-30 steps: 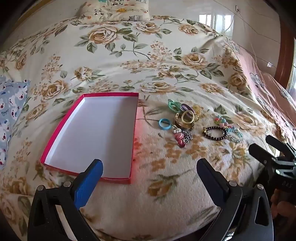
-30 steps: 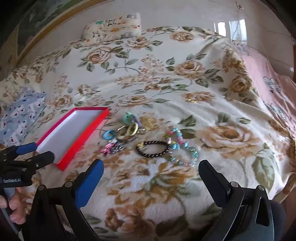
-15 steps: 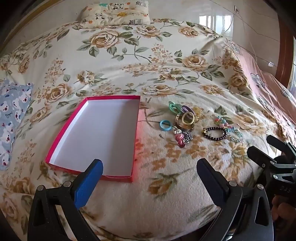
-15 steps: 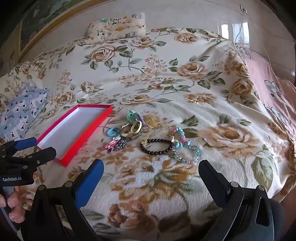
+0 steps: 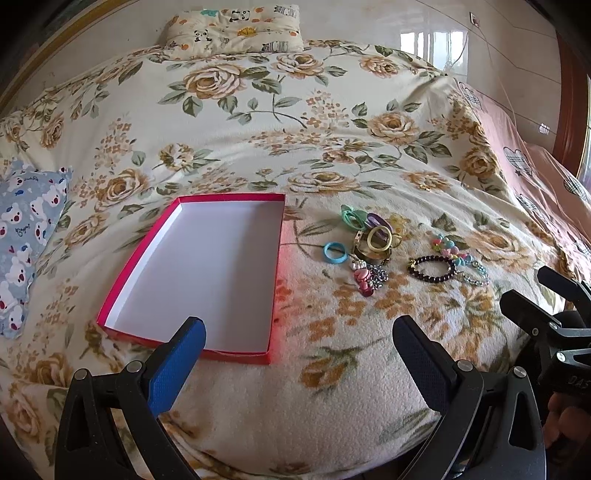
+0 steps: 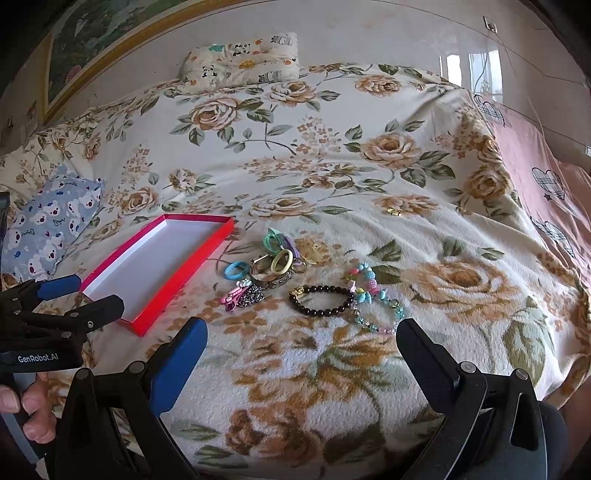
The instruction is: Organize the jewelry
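A shallow red box (image 5: 275,258) with a white inside lies empty on the floral bed cover; it also shows in the right wrist view (image 6: 155,295). To its right lies a pile of jewelry: a blue ring (image 5: 334,253), a yellow ring (image 5: 378,238), a dark bead bracelet (image 5: 432,268) (image 6: 321,301), a pastel bead bracelet (image 6: 373,295) and a pink charm (image 5: 362,278). My left gripper (image 5: 297,334) is open and empty near the box's front edge. My right gripper (image 6: 301,336) is open and empty just in front of the bracelets.
A blue bear-print pillow (image 5: 26,236) lies at the left. A panda-print pillow (image 5: 232,26) lies at the head of the bed. A pink sheet (image 5: 535,173) covers the right side. The bed edge runs below both grippers.
Both grippers have drawn back and tilted up a little, so the box and jewelry sit lower in the views. Nothing on the bed has moved.
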